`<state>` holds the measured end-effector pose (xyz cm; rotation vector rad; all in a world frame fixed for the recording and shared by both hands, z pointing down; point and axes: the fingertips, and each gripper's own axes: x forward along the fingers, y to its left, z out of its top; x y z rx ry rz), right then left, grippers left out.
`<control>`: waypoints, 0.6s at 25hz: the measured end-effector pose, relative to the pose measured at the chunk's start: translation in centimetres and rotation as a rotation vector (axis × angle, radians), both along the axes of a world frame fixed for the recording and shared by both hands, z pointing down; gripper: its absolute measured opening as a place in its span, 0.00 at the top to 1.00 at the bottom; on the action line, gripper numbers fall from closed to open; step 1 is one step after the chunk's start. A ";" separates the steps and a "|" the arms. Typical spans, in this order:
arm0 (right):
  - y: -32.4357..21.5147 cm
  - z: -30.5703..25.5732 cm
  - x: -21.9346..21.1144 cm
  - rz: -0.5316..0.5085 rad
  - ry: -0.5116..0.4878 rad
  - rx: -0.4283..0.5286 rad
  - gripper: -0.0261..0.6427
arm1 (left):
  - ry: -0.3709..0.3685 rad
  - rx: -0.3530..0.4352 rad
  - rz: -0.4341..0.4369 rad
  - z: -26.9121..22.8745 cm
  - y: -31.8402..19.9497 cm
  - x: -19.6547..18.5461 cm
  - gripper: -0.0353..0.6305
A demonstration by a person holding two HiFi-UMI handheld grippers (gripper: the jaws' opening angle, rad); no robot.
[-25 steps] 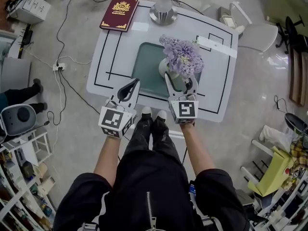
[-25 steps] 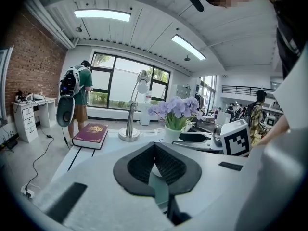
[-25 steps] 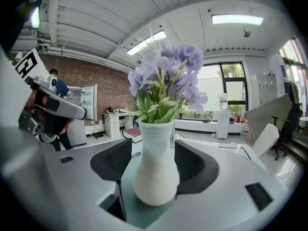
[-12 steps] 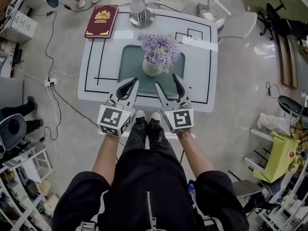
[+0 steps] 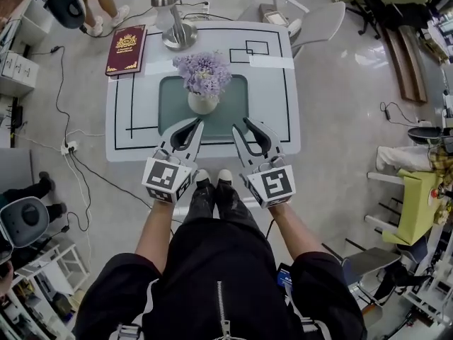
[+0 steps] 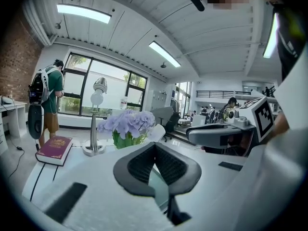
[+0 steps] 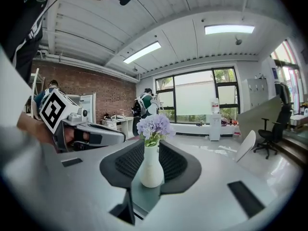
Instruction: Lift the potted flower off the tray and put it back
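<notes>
Both empty: left gripper (image 5: pixel 196 123) closed, right gripper (image 5: pixel 240 122) closing; blooms (image 5: pixel 202 71) hide the pot (image 5: pixel 203 103) rim.

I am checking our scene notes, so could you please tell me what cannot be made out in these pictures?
Book cover lettering: too small in the head view and the left gripper view.
White vase body: in the left gripper view, hidden behind the left gripper's shut jaws; only the purple flowers show.
Vase mouth: in the head view, covered by the flowers.
</notes>
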<state>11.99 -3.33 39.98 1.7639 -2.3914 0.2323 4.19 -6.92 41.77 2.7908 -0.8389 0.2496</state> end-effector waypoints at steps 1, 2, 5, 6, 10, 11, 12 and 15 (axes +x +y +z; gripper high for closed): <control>0.3 -0.5 0.2 0.008 0.000 0.006 0.84 | 0.003 0.003 0.007 -0.3 0.1 0.3 0.94; 0.5 -0.9 0.4 0.013 -0.004 0.010 0.87 | 0.006 0.007 0.013 -0.5 0.2 0.5 0.94; 1.0 -1.8 0.2 0.004 -0.041 0.001 0.90 | 0.014 0.019 0.025 -1.3 0.4 0.7 0.94; 1.1 -2.1 0.1 -0.002 -0.056 -0.002 0.91 | 0.016 0.023 0.029 -1.6 0.4 0.8 0.94; 1.7 -3.2 -0.1 -0.006 -0.086 0.007 0.94 | 0.020 0.037 0.036 -2.5 0.8 1.0 0.94; 1.9 -3.4 0.0 -0.004 -0.093 0.011 0.95 | 0.022 0.038 0.038 -2.7 0.9 1.0 0.94; 2.0 -3.5 0.0 -0.003 -0.095 0.013 0.95 | 0.025 0.039 0.040 -2.9 1.0 1.1 0.94; 2.3 -3.6 0.0 -0.003 -0.084 0.015 0.95 | 0.030 0.048 0.046 -3.4 1.3 1.3 0.94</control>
